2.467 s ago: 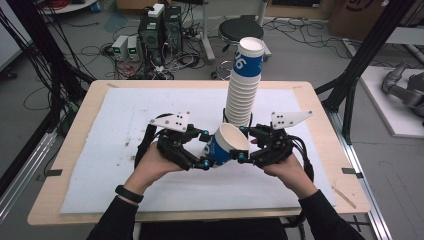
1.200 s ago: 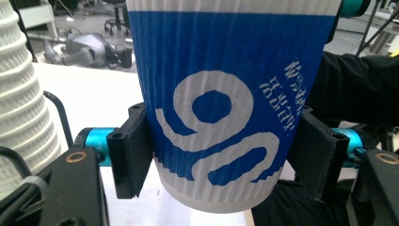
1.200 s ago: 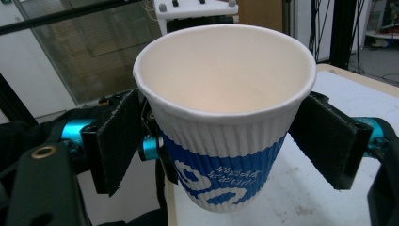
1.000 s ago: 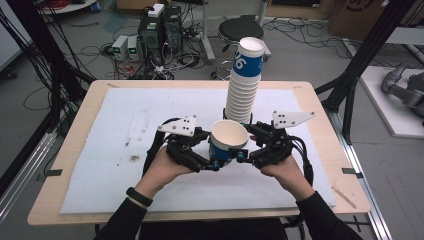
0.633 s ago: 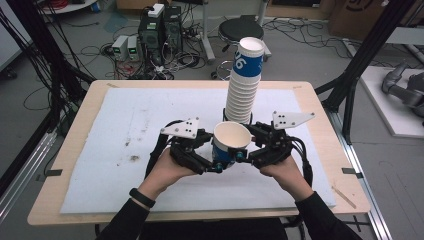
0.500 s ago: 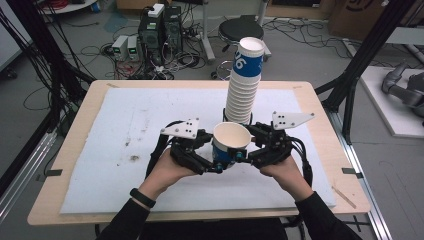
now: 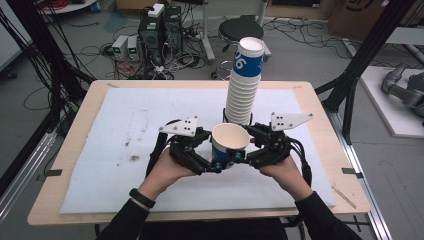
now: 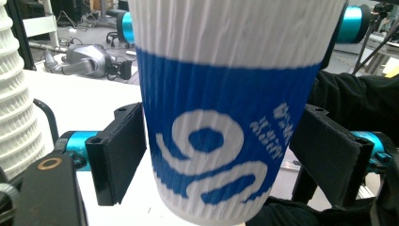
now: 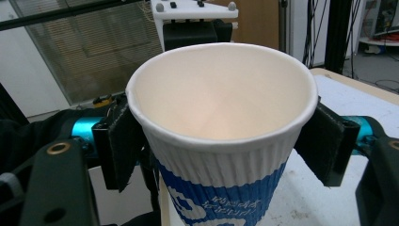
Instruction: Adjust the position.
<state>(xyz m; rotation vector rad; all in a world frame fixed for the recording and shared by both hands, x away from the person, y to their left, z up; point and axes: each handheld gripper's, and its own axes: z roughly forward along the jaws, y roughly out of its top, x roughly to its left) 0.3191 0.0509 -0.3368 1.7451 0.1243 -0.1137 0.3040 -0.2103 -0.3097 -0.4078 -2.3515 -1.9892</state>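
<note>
A ribbed paper cup [image 7: 230, 145], white above and blue below with white print, is held upright above the mat between both grippers. My right gripper [image 7: 248, 150] has just been closing. Its pads [image 9: 117, 141] press the cup [image 9: 221, 117] from both sides just under the rim. My left gripper [image 7: 207, 162] has just been opening. Its pads [image 8: 120, 155] stand beside the cup's blue lower wall [image 8: 221, 141] without squeezing it. A tall stack of the same cups [image 7: 245, 85] stands right behind.
A white mat [image 7: 125, 125] covers the wooden table [image 7: 320, 105]. The cup stack [image 8: 14, 103] rises close at the left of the left gripper view. Computers, cables and a stool [image 7: 240, 30] are on the floor beyond the far edge.
The cup was tilted toward the right gripper 2.5 seconds ago and now stands upright. The left hand has come in closer to it. Both hands stay nearly still over the last second.
</note>
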